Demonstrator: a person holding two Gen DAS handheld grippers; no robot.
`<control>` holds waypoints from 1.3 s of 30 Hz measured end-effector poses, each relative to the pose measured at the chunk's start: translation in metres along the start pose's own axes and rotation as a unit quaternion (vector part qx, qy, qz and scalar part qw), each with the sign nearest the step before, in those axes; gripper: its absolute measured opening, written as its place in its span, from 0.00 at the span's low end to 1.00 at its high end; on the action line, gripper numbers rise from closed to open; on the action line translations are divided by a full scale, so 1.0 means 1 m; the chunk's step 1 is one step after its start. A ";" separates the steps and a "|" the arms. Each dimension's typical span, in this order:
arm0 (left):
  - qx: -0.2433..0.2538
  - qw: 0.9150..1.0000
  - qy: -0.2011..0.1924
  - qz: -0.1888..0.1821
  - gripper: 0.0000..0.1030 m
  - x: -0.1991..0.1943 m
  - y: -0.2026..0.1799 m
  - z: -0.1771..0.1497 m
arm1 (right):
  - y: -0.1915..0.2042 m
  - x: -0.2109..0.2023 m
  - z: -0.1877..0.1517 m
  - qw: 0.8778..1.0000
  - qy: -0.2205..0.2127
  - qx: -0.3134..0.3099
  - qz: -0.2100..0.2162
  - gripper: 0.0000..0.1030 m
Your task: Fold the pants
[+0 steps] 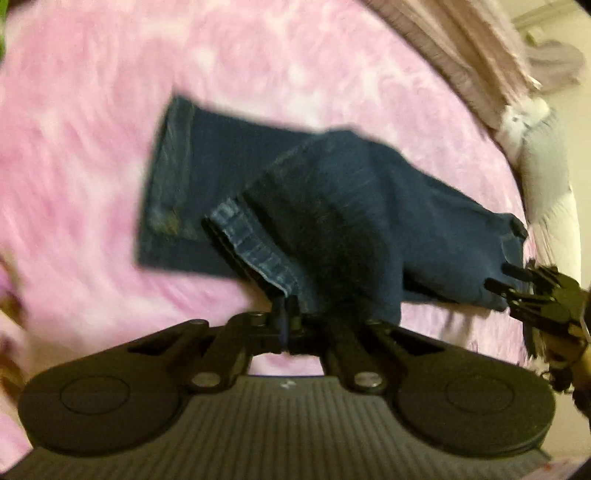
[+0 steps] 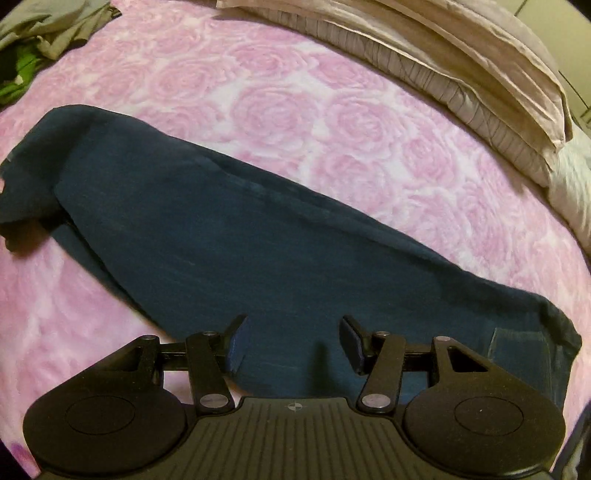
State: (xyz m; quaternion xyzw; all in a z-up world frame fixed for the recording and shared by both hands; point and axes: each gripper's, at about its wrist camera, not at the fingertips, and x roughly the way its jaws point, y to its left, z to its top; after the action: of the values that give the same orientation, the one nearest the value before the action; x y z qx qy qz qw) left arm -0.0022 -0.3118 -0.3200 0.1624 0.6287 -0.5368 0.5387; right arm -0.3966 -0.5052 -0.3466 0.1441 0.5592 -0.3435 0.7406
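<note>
Two grippers are in play over the bed [image 2: 369,122], which wears a pink rose-patterned cover. Your left gripper [image 1: 286,310] is pinched tight on a hem corner of the dark blue pants [image 1: 332,206], and the cloth rises from the bed to its fingers, draping over the part that lies flat ahead of it. That view is blurred, so finer detail of the fabric is hard to read. Off to the right of your left gripper, the right gripper [image 1: 517,284] sits at the far end of the pants. Your right gripper [image 2: 291,339] has its fingers spread wide apart with nothing between them, just above the pants [image 2: 221,236], which stretch away ahead and to its left. Beyond the pants, ahead and to the right, lies a pale pillow [image 2: 461,74]; far to the left sits a heap of grey and green cloth [image 2: 40,33].
</note>
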 end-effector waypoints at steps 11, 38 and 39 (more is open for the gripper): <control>0.141 0.990 -0.015 0.027 0.26 -0.027 0.014 0.045 | 0.070 -0.008 0.035 1.000 -0.017 -0.007 0.019 0.49; 0.340 0.932 0.004 0.123 0.24 -0.042 -0.001 0.105 | 0.122 -0.024 0.013 0.999 -0.011 0.036 0.037 0.50; 0.339 0.934 0.014 0.112 0.33 -0.039 -0.004 0.096 | 0.122 -0.024 0.011 0.998 -0.009 0.040 0.038 0.51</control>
State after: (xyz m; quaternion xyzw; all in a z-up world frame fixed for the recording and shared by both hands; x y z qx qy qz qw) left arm 0.0576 -0.3800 -0.2699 0.4124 0.3950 -0.6518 0.4991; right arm -0.3101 -0.4158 -0.3416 0.1919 0.5326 -0.3380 0.7519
